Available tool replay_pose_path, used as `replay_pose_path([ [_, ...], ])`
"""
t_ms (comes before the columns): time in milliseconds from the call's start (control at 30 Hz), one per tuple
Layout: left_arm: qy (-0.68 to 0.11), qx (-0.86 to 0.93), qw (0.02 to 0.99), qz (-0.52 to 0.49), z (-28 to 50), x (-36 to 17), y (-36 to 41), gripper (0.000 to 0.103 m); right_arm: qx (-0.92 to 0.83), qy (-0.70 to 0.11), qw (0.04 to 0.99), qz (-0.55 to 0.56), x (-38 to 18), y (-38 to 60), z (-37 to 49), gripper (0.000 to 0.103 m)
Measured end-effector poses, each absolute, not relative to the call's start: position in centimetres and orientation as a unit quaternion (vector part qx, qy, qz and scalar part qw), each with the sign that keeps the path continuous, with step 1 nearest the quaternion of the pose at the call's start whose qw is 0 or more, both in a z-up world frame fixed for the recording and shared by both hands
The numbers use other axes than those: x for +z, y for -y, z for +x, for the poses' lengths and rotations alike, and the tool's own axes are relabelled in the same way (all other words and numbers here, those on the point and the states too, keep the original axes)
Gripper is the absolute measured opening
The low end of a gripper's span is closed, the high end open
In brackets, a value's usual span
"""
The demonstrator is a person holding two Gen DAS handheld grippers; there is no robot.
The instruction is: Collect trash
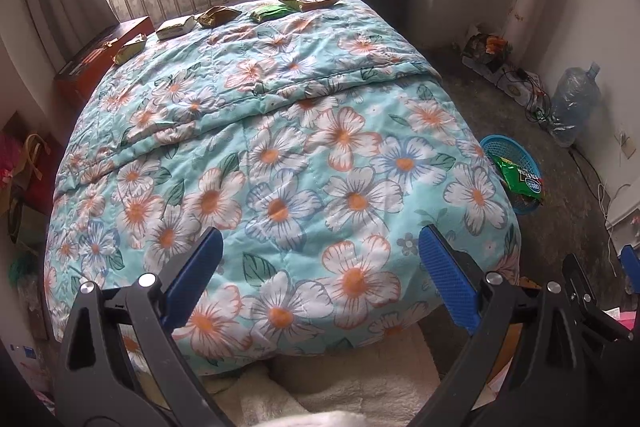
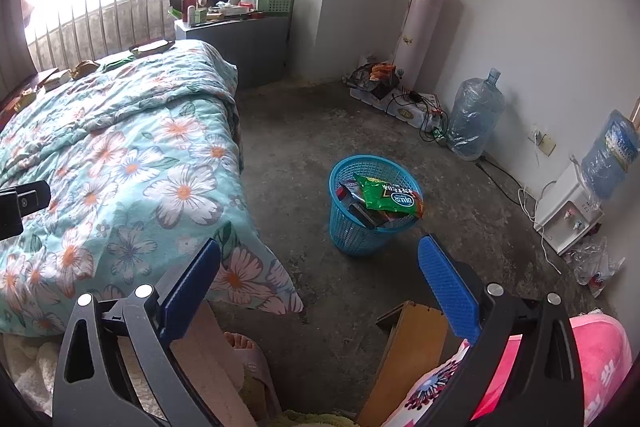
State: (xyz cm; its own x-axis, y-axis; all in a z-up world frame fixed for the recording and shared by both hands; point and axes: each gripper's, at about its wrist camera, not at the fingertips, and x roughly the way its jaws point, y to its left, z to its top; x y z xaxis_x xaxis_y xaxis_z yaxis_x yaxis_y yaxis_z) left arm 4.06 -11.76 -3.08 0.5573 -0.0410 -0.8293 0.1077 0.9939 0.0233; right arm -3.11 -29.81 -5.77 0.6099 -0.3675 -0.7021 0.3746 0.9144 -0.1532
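Your left gripper and right gripper both stand agape, holding nothing. Five snack wrappers line the far edge of the floral quilt, well beyond the jaws; one blue basket, holding wrappers, stands on the floor beside the bed.

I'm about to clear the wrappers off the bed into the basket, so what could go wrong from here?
1. The wrappers lie along the bed's far edge; a long reach could nudge them off behind it.
2. The blue basket already looks full, with a green bag overhanging its rim, so added trash may slide out.
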Motion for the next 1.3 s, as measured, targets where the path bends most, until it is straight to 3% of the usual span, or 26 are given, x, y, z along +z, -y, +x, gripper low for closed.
replay_pose_path([
  [1300, -0.468, -0.037, 0.883, 0.032, 3.92, -2.97, 11.36, 0.094, -0.204, -0.388, 0.899, 0.003, -5.35, 29.57, -2.87, 0.096],
])
